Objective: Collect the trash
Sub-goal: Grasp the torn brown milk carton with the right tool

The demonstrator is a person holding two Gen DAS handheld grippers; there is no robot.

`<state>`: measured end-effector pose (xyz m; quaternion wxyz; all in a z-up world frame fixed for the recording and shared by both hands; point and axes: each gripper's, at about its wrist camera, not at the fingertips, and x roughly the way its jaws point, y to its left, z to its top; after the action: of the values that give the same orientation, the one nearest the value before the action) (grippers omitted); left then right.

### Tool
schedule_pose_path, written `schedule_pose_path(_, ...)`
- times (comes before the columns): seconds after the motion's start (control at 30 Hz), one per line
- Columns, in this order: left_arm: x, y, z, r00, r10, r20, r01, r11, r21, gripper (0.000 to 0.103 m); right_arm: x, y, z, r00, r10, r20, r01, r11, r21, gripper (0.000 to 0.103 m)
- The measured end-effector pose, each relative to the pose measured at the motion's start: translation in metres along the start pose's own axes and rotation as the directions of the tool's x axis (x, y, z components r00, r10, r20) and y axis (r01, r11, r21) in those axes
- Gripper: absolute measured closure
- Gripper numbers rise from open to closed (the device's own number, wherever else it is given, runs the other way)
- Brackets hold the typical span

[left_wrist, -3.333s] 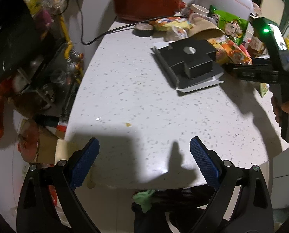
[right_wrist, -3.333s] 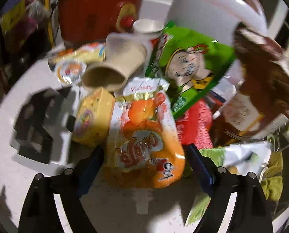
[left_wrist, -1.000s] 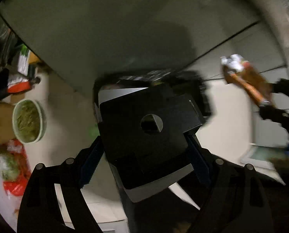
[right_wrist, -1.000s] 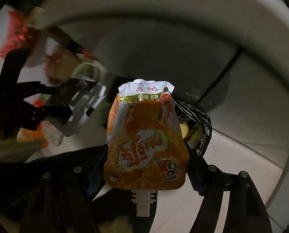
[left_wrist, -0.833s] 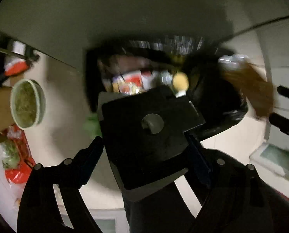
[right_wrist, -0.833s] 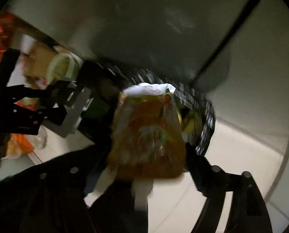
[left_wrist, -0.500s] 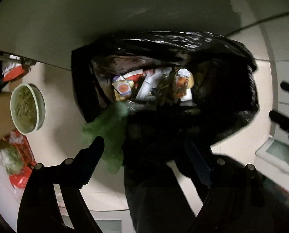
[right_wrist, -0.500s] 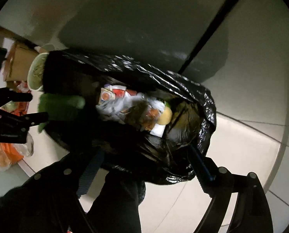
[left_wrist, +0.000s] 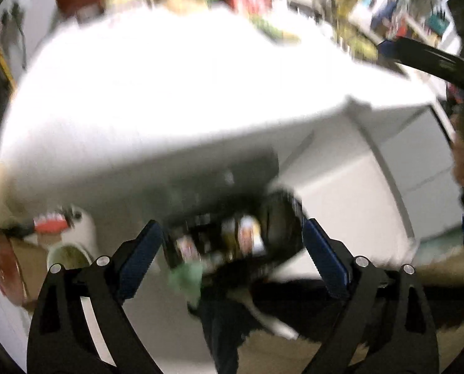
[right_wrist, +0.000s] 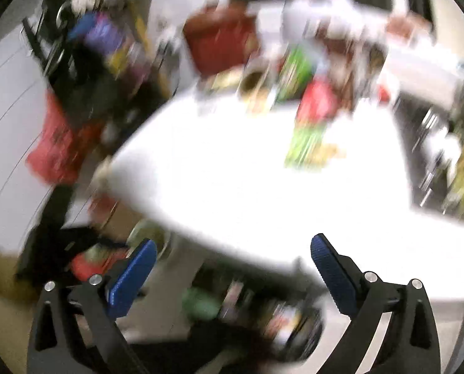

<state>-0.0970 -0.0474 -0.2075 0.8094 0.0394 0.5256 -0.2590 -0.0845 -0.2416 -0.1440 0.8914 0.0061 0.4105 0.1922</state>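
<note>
Left gripper (left_wrist: pixel 232 258) and right gripper (right_wrist: pixel 230 271) just opened wide, empty, above trash bag (left_wrist: pixel 278 218).

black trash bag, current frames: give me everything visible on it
The black trash bag is glossy, crinkled plastic. It sits on the floor below the white countertop's edge, mouth open upward. Blurred wrappers, orange, white and red, show inside, and something pale green hangs at its near rim. In the right wrist view only its rim and contents show. Neither gripper touches it. Motion blur hides finer detail.
</note>
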Motion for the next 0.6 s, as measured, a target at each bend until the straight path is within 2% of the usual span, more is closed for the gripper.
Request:
schedule_pose_path(0.03, -0.007, 0.000, 0.009, 0.999, 0.001, 0.036, -0.001, 1.000, -0.007, 0.014, -0.001, -0.005, 0.017, 0.998, -0.049, 0.051, 0.048, 0.999, 0.017, 0.005)
schedule_pose_path(0.07, -0.013, 0.000, 0.021, 0.997, 0.008, 0.075, -0.007, 1.000, -0.009, 0.014, 0.002, -0.009, 0.028, 0.995, -0.078, 0.064, 0.076, 0.997, 0.030, 0.005)
schedule_pose_path(0.13, -0.019, -0.001, 0.035, 0.992, 0.030, 0.119, -0.029, 0.999, -0.015, 0.014, 0.005, -0.019, 0.055, 0.985, -0.120, 0.128, 0.113, 0.992, 0.061, 0.005)
schedule_pose_path(0.23, -0.026, -0.003, 0.052, 0.983, 0.057, 0.172, -0.053, 0.998, -0.025, 0.014, 0.011, -0.037, 0.094, 0.955, -0.200, 0.220, 0.191, 0.980, 0.064, 0.005)
schedule_pose_path(0.3, -0.031, -0.005, 0.059, 0.979, 0.055, 0.198, -0.051, 0.998, -0.024, 0.014, 0.015, -0.054, 0.120, 0.937, -0.249, 0.245, 0.233, 0.968, 0.092, 0.005)
schedule_pose_path(0.43, -0.032, -0.005, 0.060, 0.975, 0.062, 0.216, -0.060, 0.998, -0.017, 0.014, 0.047, -0.089, 0.165, 0.908, -0.353, 0.228, 0.325, 0.934, 0.151, 0.005)
schedule_pose_path(0.5, -0.035, 0.002, 0.060, 0.974, 0.067, 0.218, -0.065, 0.998, -0.018, 0.014, 0.071, -0.102, 0.177, 0.910, -0.369, 0.189, 0.339, 0.925, 0.172, 0.005)
schedule_pose_path(0.6, -0.036, 0.007, 0.057, 0.973, 0.082, 0.215, -0.075, 0.996, -0.041, 0.014, 0.103, -0.111, 0.181, 0.900, -0.421, 0.112, 0.399, 0.900, 0.175, 0.005)
